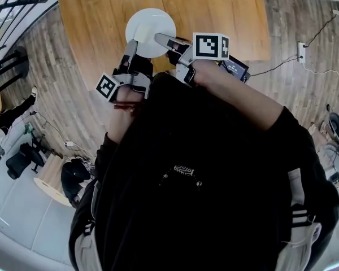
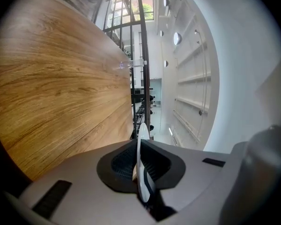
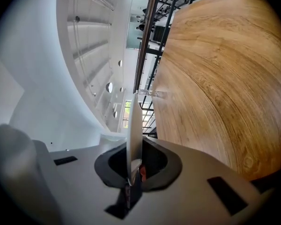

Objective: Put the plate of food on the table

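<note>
White plate [image 1: 150,30] sits clenched in left gripper [image 1: 134,43] and right gripper [image 1: 159,37] fingers [image 1: 168,40] over wooden table [image 1: 214,16].

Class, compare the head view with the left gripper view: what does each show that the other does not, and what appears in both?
Only the head view shows the whole round white plate from above, the right claw shut on its rim, the person's black top, and a power strip on the plank floor. Only the left gripper view shows the plate edge-on and the tall white shelved wall beyond the table. Both show the wooden table and the left claw shut on the plate's rim.
</note>
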{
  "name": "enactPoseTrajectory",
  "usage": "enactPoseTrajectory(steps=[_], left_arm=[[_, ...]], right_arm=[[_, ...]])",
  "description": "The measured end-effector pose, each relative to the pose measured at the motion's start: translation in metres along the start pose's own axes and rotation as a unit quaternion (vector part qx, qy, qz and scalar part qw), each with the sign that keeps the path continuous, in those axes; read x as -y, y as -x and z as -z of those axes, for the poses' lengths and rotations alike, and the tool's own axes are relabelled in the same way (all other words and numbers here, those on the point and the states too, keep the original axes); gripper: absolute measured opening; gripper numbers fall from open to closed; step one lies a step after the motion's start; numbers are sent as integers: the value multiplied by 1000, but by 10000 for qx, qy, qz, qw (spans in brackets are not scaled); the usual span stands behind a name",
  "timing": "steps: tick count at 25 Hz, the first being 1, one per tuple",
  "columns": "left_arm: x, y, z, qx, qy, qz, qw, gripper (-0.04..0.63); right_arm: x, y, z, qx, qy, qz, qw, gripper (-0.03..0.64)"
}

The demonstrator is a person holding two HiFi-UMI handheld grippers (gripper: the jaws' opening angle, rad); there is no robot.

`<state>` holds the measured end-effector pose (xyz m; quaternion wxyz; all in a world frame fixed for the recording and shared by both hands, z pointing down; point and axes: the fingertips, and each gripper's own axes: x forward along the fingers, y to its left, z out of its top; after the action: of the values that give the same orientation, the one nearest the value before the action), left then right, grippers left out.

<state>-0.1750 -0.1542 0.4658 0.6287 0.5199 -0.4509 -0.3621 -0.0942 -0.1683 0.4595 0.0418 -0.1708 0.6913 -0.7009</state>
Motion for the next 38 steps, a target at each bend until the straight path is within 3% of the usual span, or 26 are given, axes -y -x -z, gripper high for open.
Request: enactPoseTrajectory(steps=[8,19,38], left_arm=[[-10,13,-2,15,127,-96,9999,18],[14,-20,-24,-414,-118,159,9989,20],[-10,-42,-42,-497,-111,-68,9987,18]], right_arm=[[4,-3,14,-63,-118,98,9999,26],[-13,-19,-17,384,178,-41,9991,25],[11,-39,-33,380,170,208,9989,26]])
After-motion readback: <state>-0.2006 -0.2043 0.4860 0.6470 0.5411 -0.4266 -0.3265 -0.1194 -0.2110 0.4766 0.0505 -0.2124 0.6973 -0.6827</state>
